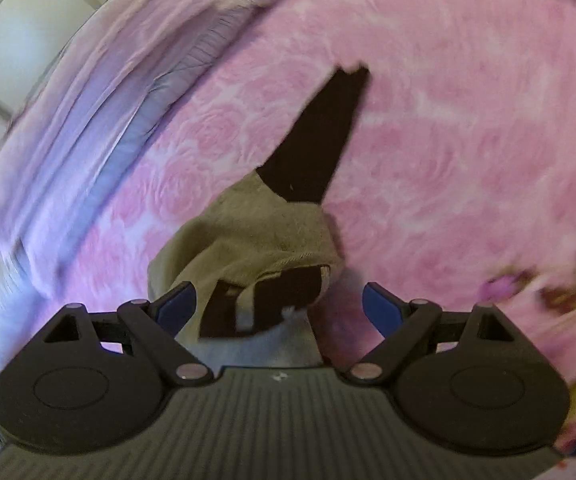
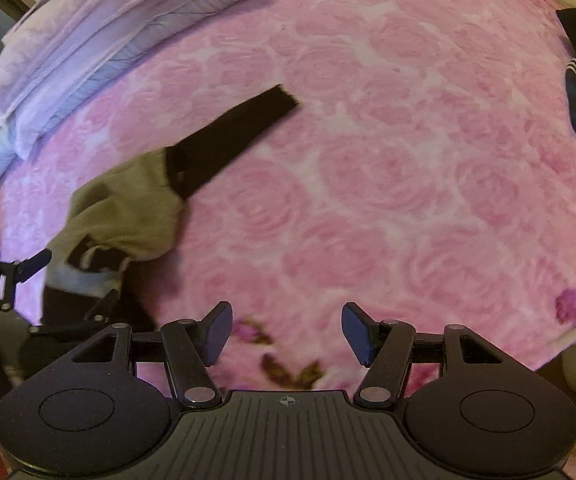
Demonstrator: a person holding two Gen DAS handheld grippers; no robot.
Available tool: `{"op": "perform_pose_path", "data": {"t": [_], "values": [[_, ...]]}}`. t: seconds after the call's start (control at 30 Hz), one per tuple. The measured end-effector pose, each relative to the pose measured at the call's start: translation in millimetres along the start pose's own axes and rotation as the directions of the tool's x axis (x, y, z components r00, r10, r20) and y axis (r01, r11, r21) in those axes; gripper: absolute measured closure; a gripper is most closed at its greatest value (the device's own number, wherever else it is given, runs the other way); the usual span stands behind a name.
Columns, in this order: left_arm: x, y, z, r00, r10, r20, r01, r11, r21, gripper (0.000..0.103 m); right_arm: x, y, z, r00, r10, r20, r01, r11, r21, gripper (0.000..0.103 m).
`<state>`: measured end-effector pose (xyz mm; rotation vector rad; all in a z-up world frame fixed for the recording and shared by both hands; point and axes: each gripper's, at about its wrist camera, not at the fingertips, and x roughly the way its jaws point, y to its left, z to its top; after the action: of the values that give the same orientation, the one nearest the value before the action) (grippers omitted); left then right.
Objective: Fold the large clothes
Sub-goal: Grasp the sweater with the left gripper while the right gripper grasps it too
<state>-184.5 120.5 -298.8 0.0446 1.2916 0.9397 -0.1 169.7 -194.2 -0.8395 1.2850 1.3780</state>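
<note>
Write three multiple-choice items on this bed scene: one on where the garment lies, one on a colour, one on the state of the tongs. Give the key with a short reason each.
1. Where does the olive-and-black garment lie?
A. on the pink rose blanket
B. on the folded lilac bedding
C. on the floor

2. What colour is the sleeve that stretches out from the garment?
A. white
B. black
C. pink

3. How do the right tongs stand?
A. shut on the sleeve
B. shut on the blanket
C. open, with nothing between them

Key:
1 A: pink roses show all around the garment, and the lilac bedding lies apart from it at the blanket's far edge.
2 B: the strip is dark against the pink.
3 C: the blue pads stand wide apart over bare blanket. The left tongs are open too, right over the garment's near end.
</note>
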Motion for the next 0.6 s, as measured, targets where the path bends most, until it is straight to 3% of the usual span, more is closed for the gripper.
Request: {"op": "perform_pose_path", "data": {"t": [0.1, 0.13, 0.17, 0.2, 0.23, 0.27, 0.33, 0.4, 0.43, 0.5, 0.6], "values": [[35.0, -17.9, -2.0, 0.995, 0.091, -0.032, -0.086, 0.989, 0.122, 0.016, 13.0, -17.9, 11.0, 0.999, -0.023, -0.027, 0.024, 1.000, 0.006, 0.045], [42.7, -18.4, -3.5, 0.993, 0.119, -0.027, -0.113, 0.982, 0.150, 0.024, 17.4, -21.7, 13.9, 0.999, -0.025, -0.034, 0.025, 1.000, 0.008, 0.045], [47.9, -16.2, -5.3, 0.989, 0.148, -0.021, -0.142, 0.976, 0.168, 0.043, 22.2, -25.1, 16.5, 0.999, -0.024, -0.042, 0.024, 1.000, 0.009, 0.045], [51.4, -12.3, -7.4, 0.987, 0.161, -0.020, -0.155, 0.971, 0.182, 0.052, 27.7, -26.8, 19.1, 0.998, -0.021, -0.051, 0.021, 1.000, 0.007, 0.045], [51.6, -3.8, -9.2, 0.988, 0.155, -0.021, -0.149, 0.973, 0.178, 0.072, 32.9, -26.5, 22.4, 0.998, -0.020, -0.061, 0.020, 1.000, 0.003, 0.045], [47.2, 7.6, -10.9, 0.988, 0.152, -0.009, -0.149, 0.977, 0.152, 0.094, 37.9, -24.1, 25.8, 0.997, -0.020, -0.070, 0.019, 1.000, -0.007, 0.045], [29.9, 40.7, -18.3, 0.985, 0.172, 0.015, -0.173, 0.984, 0.053, 0.094, 45.8, -15.5, 32.4, 0.997, -0.010, -0.072, 0.007, 0.999, -0.039, 0.045], [8.7, 87.4, -31.2, 0.983, 0.184, 0.014, -0.181, 0.977, -0.112, 0.094, 51.6, -1.8, 40.7, 0.998, 0.008, -0.060, -0.012, 0.997, -0.080, 0.045], [-2.2, 116.0, -42.7, 0.982, 0.191, 0.001, -0.186, 0.959, -0.214, 0.094, 54.3, 6.0, 45.1, 0.998, 0.019, -0.053, -0.024, 0.995, -0.099, 0.045], [-17.7, 170.2, -69.1, 0.976, 0.210, -0.048, -0.212, 0.893, -0.397, 0.094, 60.9, 25.9, 54.4, 0.998, 0.048, -0.035, -0.053, 0.987, -0.149, 0.045], [-29.2, 243.6, -121.6, 0.978, 0.173, -0.113, -0.205, 0.743, -0.637, 0.095, 73.0, 61.5, 67.0, 0.995, 0.096, -0.003, -0.094, 0.970, -0.226, 0.045]]}}
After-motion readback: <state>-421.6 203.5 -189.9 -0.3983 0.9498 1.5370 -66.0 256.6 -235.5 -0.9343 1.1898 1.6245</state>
